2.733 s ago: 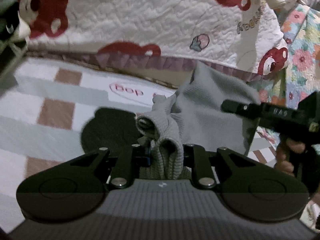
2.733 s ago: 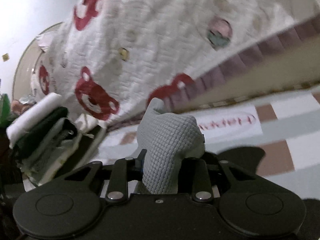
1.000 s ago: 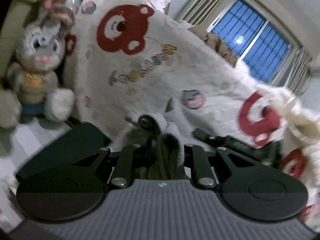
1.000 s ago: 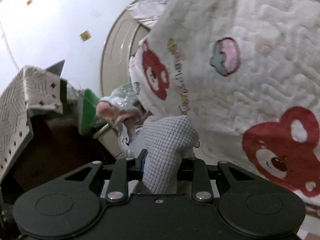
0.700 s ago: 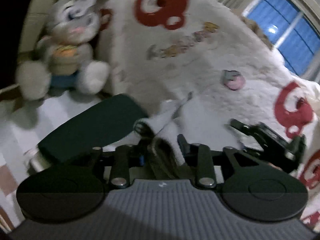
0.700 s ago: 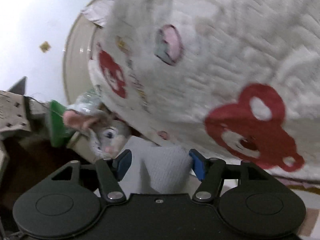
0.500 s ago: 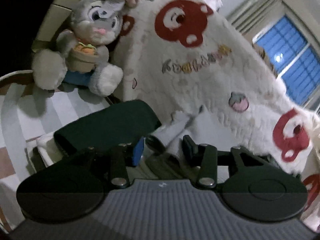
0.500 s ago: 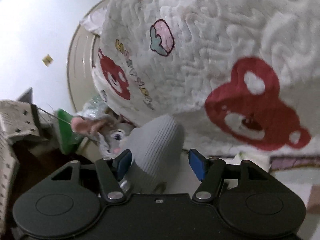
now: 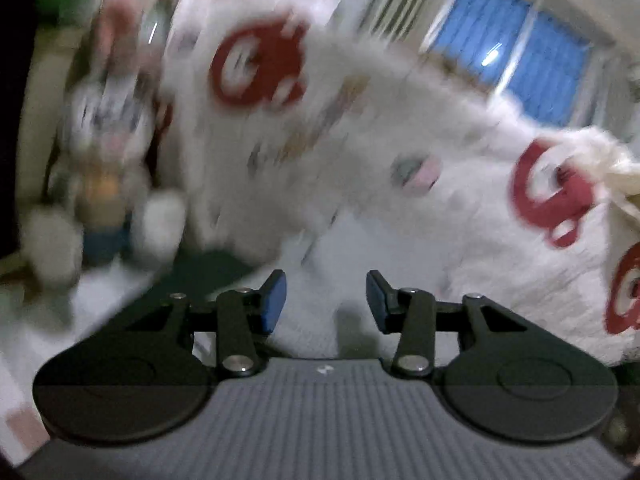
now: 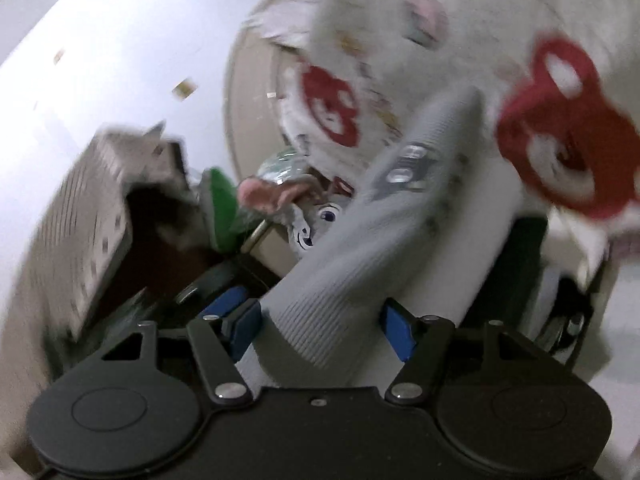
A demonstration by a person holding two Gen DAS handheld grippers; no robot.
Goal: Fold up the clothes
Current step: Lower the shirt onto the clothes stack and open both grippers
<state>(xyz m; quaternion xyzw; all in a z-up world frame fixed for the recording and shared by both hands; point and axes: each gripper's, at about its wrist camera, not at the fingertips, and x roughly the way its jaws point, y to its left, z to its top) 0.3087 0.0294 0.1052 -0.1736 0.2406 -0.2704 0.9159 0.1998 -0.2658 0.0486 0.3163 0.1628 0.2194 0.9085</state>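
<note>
I find both tongs, left (image 9: 326,296) and right (image 10: 320,326), released, the grey knit (image 10: 360,264) lying loose between the right jaws. I judge it soft, light and limp; best gripped at a ribbed edge.

Both handheld grippers sit with jaws spread wide: the left gripper (image 9: 326,294) holds nothing between its blue pads, and the right gripper (image 10: 322,330) likewise grips nothing.

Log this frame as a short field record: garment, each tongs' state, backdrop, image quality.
garment: grey knit piece, lying between the right tongs' blue pads, not clamped
left tongs: open, pale cloth ahead, too blurred to identify
right tongs: open
backdrop: white quilt with red bears, plush rabbit, window
image quality: heavy motion blur
</note>
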